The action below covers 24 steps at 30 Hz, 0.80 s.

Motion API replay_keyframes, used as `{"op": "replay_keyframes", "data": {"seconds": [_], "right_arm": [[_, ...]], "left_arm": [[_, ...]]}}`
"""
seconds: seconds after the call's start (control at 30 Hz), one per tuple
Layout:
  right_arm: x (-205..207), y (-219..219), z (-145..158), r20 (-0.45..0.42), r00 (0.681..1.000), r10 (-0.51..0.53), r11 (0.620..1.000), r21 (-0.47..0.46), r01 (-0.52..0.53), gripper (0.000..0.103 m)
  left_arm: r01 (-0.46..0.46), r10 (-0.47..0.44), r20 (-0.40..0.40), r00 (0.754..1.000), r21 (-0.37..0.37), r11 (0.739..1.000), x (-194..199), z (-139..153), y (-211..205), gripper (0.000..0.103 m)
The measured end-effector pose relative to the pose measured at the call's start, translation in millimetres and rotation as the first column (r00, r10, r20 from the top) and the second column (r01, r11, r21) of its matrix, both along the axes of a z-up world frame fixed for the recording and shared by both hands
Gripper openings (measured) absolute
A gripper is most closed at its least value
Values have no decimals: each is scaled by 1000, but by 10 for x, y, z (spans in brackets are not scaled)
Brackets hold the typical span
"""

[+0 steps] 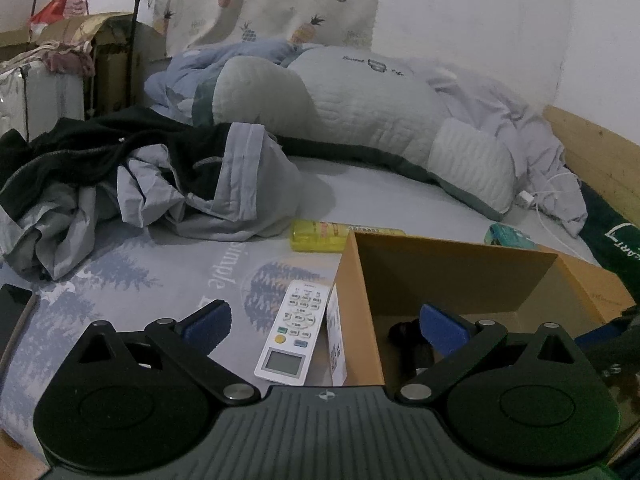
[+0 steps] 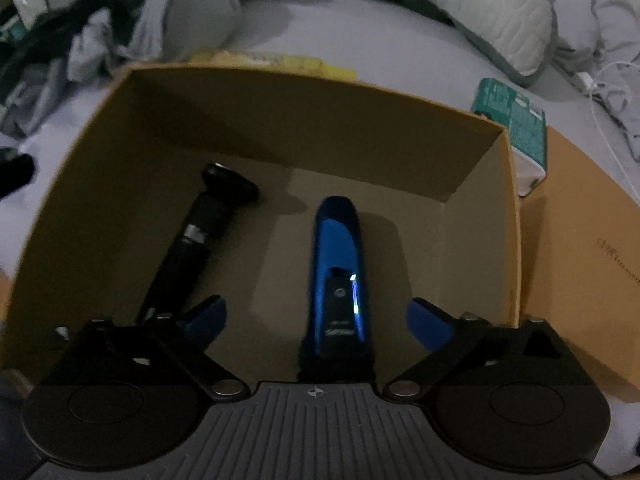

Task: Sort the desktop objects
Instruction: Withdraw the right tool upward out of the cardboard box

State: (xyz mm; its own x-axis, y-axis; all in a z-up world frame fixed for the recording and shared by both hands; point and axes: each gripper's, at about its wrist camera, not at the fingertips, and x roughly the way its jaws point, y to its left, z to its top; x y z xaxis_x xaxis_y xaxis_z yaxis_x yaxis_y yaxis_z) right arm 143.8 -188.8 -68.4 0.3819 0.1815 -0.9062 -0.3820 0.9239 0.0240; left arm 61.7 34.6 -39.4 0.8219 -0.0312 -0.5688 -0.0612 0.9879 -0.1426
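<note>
Already, seen from the left wrist, the open orange-brown cardboard box (image 1: 362,292) sits on the bed's printed grey sheet (image 1: 120,272), and the left gripper (image 1: 324,320) hangs above its near-left corner with jaws spread wide and nothing between them. Outside the box lie a white air-conditioner remote with a small screen (image 1: 294,332), touching a small white carton (image 1: 336,340) that leans on the box wall, a flat yellow packet (image 1: 318,236) behind the box, and a teal carton (image 1: 508,236) at its far right. From the right wrist, the right gripper (image 2: 316,320) hovers over the box (image 2: 514,200), jaws apart and empty; inside, on the box floor, lie a black electric shaver with a round head (image 2: 200,232) and a blue-and-black trimmer (image 2: 338,264), which lies loose between the fingers. So two items are boxed; the remote, the cartons and the packet appear left to sort.
</note>
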Motion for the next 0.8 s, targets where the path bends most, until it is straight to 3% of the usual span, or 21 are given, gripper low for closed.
{"op": "replay_keyframes", "data": {"seconds": [0.5,0.63,0.8], "right_arm": [[-566,-389,454,173,984,-49,993,115,29,103],[-729,-568,544,250,965,-79,988,147,42,103],[-881,-873,581,372,919,-130,968,248,36,103]], "left_arm": [[35,-35,7,999,45,998,-34,24,-124,103],[53,-54,15,998,64,997,-52,40,-190,103],[74,-75,25,997,52,996,-87,61,-255,103]]}}
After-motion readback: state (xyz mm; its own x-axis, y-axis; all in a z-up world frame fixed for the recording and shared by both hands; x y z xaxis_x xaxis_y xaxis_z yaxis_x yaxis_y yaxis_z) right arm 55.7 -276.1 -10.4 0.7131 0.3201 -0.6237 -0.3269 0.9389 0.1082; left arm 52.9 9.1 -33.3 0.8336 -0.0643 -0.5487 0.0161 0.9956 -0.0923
